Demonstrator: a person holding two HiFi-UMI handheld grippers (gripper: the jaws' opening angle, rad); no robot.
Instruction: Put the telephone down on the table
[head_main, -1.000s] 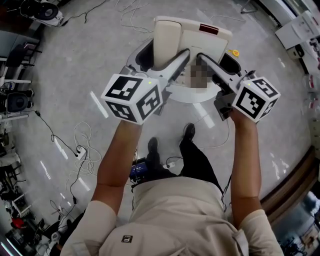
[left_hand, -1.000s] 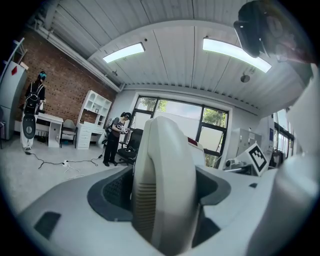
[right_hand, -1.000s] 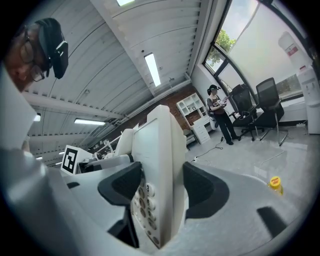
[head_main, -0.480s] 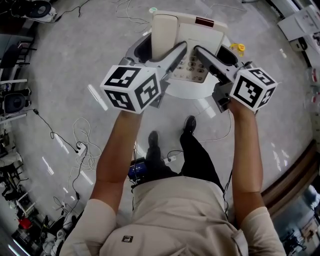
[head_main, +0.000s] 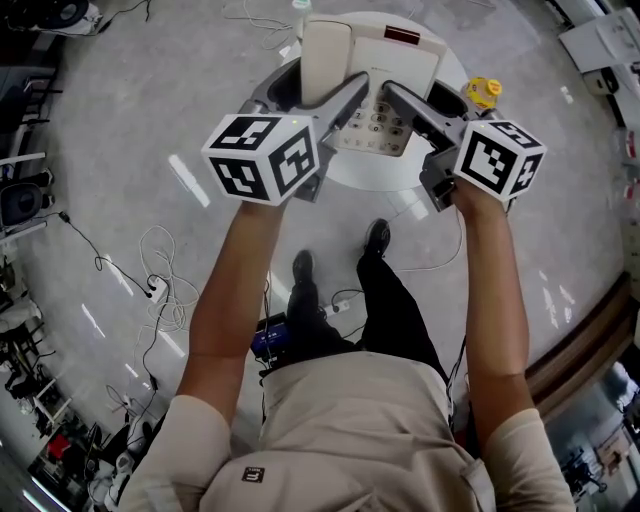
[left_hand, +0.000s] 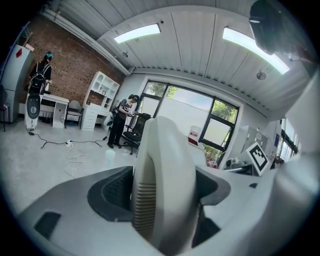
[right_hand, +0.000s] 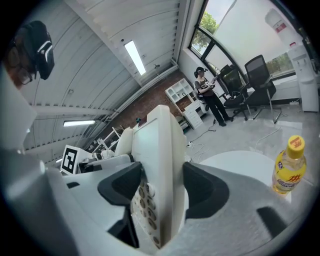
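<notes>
table (head_main: 372, 174) beneath telephone (head_main: 392, 52) gripped by both claws (head_main: 318, 98) (head_main: 428, 100).

Open-plan office or lab workspace is indicated. A brick wall (left_hand: 65, 60), white shelving (left_hand: 102, 92) and a desk (left_hand: 55, 102) are seen at 9 o'clock in the left gripper view. Office chairs (right_hand: 257, 75) and large windows (right_hand: 240, 30) are seen at 2 o'clock in the right gripper view. Strip lights (left_hand: 137, 32) are mounted overhead. Loose cables (head_main: 150, 290) are spread over polished floor (head_main: 120, 150) at 9 o'clock in the head view.
</notes>
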